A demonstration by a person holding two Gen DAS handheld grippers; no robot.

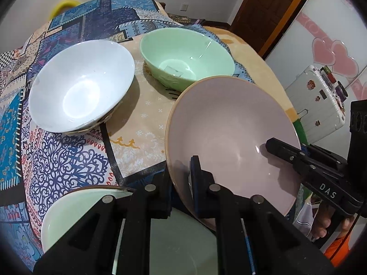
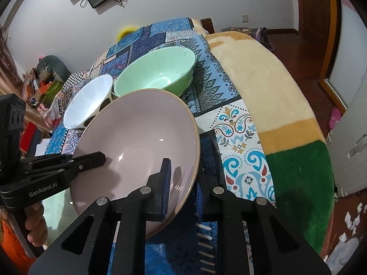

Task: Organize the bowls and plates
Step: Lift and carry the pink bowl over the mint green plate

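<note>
A large pale purple bowl (image 1: 229, 137) is held tilted above the table; it also shows in the right wrist view (image 2: 137, 142). My left gripper (image 1: 181, 188) is shut on its near rim. My right gripper (image 2: 183, 188) is shut on the opposite rim, and shows in the left wrist view (image 1: 286, 155). A white bowl (image 1: 80, 84) and a green bowl (image 1: 185, 57) stand on the patterned cloth (image 1: 68, 155) beyond. A pale green plate (image 1: 75, 210) lies under my left gripper.
The table carries a plush beige and green cover (image 2: 275, 91) at its right edge. A white suitcase (image 1: 316, 100) stands by the wall, and a wooden door (image 1: 263, 6) is behind. A yellow object (image 1: 64, 4) lies at the far edge.
</note>
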